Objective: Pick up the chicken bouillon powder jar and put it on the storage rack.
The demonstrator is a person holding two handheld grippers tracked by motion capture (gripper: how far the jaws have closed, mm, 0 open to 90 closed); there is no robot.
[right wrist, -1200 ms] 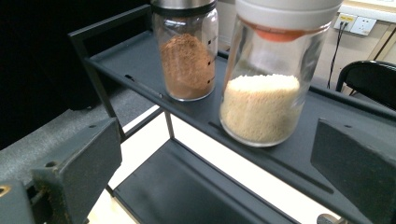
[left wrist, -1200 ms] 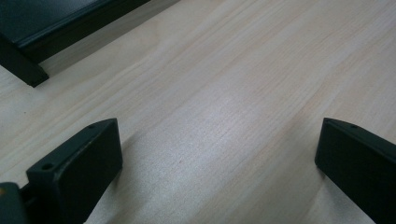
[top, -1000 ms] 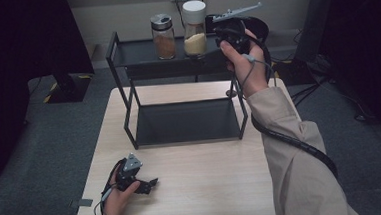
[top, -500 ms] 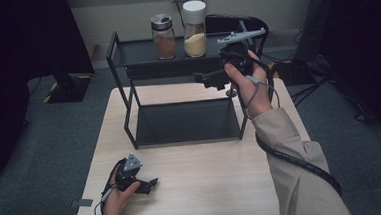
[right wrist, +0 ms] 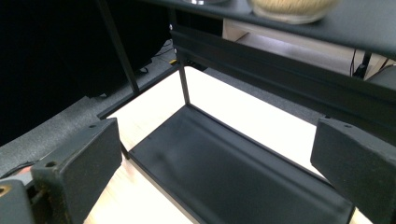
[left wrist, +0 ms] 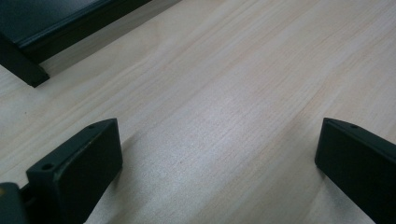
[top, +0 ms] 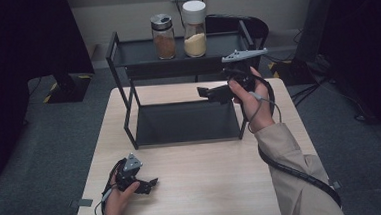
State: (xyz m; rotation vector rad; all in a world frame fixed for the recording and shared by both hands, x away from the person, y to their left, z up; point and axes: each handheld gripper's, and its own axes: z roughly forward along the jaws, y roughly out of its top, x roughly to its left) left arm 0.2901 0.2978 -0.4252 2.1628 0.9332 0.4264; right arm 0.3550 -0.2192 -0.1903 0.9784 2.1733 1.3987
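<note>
While the left tongs [top: 145,182] rest wide open and empty on the tabletop [top: 208,176], the right tongs [top: 208,93] hover open and empty beside the black rack [top: 179,123]; two spice jars [top: 194,22] stand on its top shelf.

I've got two jars [top: 184,30] side by side on the rack's [top: 127,86] top shelf, rack at the counter's [top: 208,186] back.
</note>
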